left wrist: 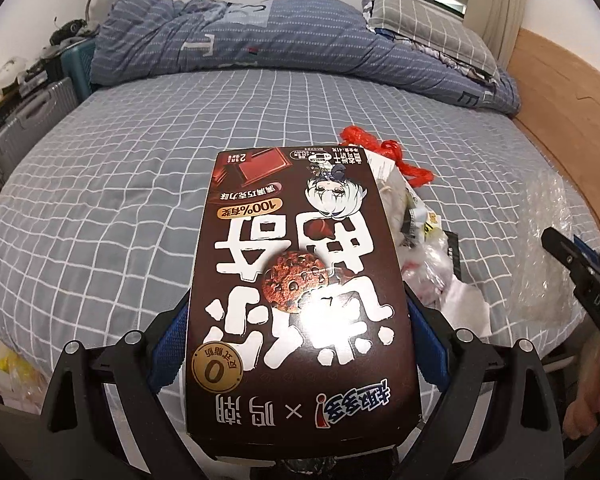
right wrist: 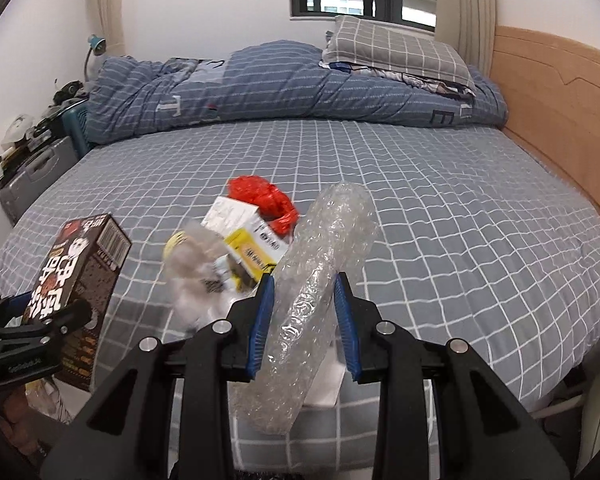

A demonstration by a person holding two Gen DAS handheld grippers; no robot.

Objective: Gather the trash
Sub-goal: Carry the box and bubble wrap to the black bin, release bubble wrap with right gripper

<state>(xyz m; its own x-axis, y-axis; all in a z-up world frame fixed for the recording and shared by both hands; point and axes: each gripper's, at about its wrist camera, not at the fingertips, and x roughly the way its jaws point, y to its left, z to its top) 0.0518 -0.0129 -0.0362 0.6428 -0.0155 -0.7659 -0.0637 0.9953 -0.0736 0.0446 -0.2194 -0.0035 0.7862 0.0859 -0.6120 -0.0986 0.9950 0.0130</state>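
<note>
Above the checked bed [right wrist: 440, 200], left jaws grip a cookie box [left wrist: 296, 280], right jaws clamp bubble wrap [right wrist: 320, 280], beside piled wrappers [right wrist: 244, 240].

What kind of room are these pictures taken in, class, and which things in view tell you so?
Most likely a bedroom: a bed with a checked sheet fills the view, a rolled blue duvet and grey checked pillow lie at its far side, and a wooden headboard runs along the right.

The right tongs [right wrist: 305, 292] clamp a roll of clear bubble wrap [right wrist: 316, 280] above the checked bed [right wrist: 440, 208]. At left, the left tongs [right wrist: 40, 320] grip a brown cookie box [right wrist: 85, 276]. Between them lie a yellow-and-white carton [right wrist: 252, 236] and red plastic [right wrist: 266, 200].
</note>
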